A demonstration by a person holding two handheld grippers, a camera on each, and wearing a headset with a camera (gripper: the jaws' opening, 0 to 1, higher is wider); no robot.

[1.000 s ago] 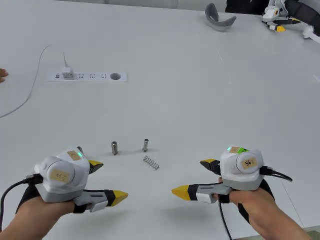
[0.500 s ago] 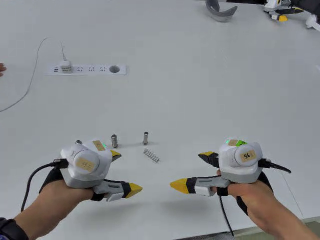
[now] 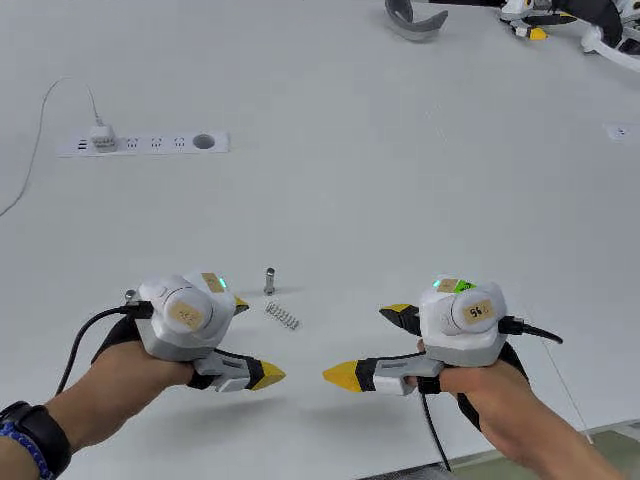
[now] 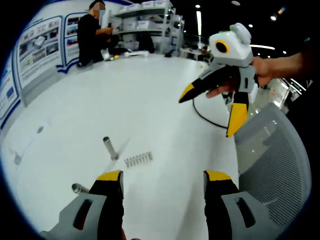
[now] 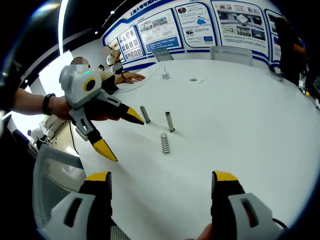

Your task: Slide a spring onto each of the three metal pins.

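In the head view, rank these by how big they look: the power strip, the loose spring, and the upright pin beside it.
1. power strip, clearly largest, though it lies farthest from the camera.
2-3. spring and pin: these look about alike, so I won't rank them.

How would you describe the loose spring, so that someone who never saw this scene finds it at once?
On the white table, look near the person, between the left gripper and the right gripper. A bare metal pin stands there, and the spring lies just on its near side. It is a loose coil lying flat, while the pin stands upright.
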